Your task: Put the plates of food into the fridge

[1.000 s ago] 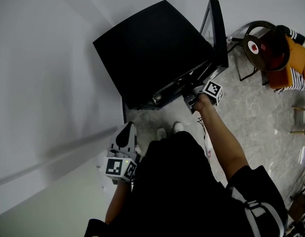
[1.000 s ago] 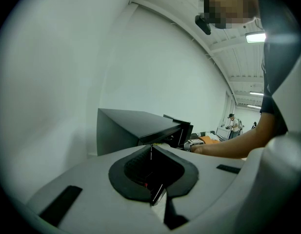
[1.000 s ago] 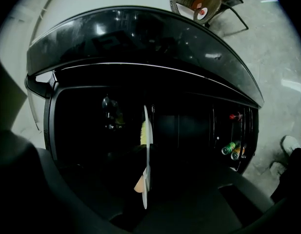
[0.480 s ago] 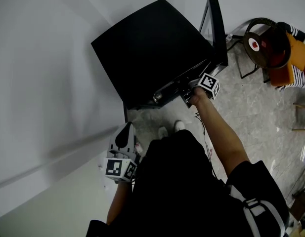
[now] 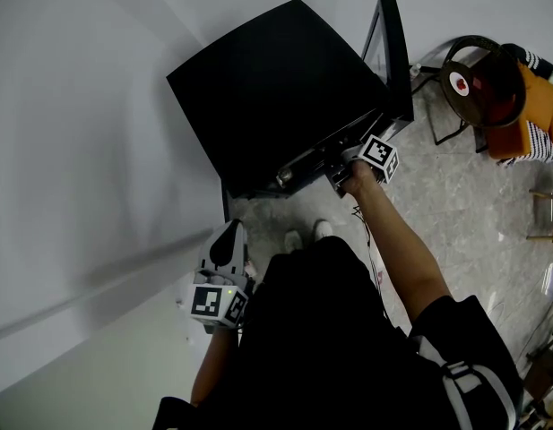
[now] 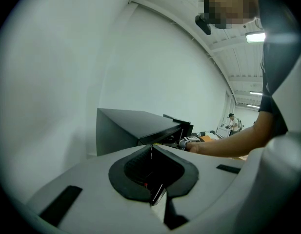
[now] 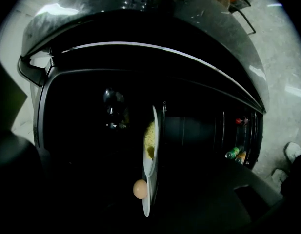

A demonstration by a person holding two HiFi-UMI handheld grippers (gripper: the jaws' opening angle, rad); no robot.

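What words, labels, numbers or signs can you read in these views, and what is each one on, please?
No text can be read in any view.
Red mark on the round table: too small to read.
Small lit characters inside the fridge: too blurred to read.
Labels on the bottles in the fridge: too small to read.
Marker cubes: black-and-white square patterns, no letters.

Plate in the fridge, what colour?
White. The plate shows best in the right gripper view.
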